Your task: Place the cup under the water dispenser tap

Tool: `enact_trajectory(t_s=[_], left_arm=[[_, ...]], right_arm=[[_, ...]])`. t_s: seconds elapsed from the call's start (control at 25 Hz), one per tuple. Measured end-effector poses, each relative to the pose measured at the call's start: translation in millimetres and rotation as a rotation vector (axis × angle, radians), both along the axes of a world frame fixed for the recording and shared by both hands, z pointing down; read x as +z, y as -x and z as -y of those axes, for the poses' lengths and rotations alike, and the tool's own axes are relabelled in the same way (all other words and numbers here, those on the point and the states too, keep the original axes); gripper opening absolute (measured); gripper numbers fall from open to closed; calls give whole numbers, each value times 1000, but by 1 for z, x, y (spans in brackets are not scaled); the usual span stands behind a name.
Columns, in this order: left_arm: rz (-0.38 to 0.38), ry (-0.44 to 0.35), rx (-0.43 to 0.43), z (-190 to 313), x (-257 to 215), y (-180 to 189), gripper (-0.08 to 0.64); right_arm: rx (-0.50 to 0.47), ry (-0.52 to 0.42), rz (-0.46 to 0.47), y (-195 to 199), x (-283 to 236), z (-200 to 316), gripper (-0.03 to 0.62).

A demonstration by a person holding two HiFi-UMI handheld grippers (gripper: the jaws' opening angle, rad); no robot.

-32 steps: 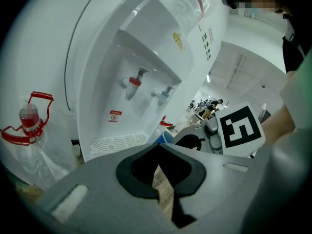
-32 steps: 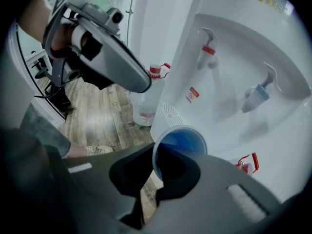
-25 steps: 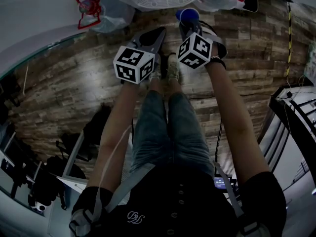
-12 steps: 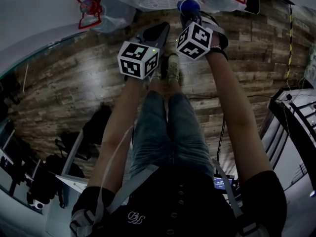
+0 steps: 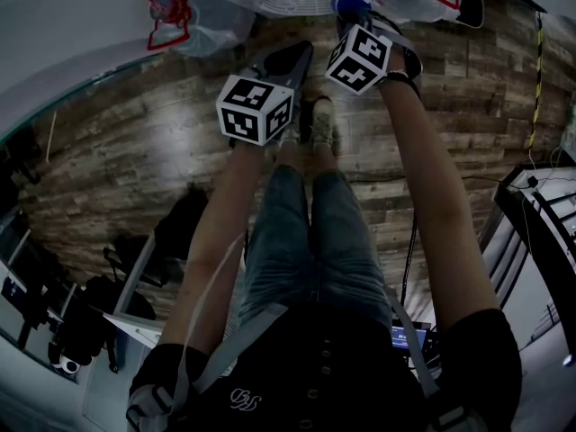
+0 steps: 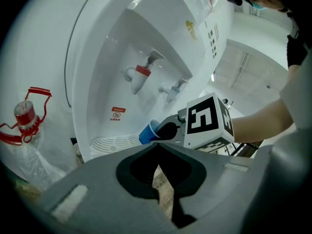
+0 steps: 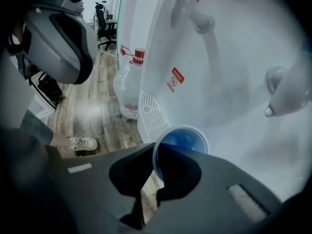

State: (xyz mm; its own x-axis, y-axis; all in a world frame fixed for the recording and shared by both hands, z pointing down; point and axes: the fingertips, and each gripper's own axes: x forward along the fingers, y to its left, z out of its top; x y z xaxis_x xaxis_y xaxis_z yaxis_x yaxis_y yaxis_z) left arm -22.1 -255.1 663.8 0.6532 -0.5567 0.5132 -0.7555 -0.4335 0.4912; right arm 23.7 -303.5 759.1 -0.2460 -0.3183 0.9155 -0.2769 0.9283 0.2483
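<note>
Head view looks down; gripper views face dispenser (image 6: 163,35).

One cup (image 7: 183,139), one dispenser (image 6: 97,57), two taps (image 6: 138,77) (image 6: 170,87), two grippers (image 6: 157,147) (image 7: 157,152).

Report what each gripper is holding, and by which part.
The right gripper pinches the blue cup by its rim wall; the left gripper, jaws together, holds nothing.

The dispenser housing (image 6: 97,82) is recorded as glossy white plastic, the cup (image 7: 183,140) as smooth-walled, and the floor (image 5: 135,142) as lightly sheened, grained wood planking.
</note>
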Motion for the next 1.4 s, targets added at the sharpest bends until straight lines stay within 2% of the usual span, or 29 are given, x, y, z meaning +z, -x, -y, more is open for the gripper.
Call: enact_trajectory(t_s=[0.52, 0.68, 0.84, 1.16, 1.4], left_arm=[[0, 38, 3, -11, 12, 6, -2], [2, 33, 0, -12, 9, 9, -2], [1, 22, -8, -9, 7, 11, -2], [10, 20, -3, -16, 4, 14, -2], [15, 30, -10, -22, 3, 18, -2]], right_arm=[[19, -10, 4, 7, 13, 9, 5], [31, 14, 16, 11, 13, 7, 6], [38, 27, 34, 13, 12, 8, 66], [36, -6, 43, 16, 4, 6, 130], [95, -49, 69, 12, -16, 12, 156]])
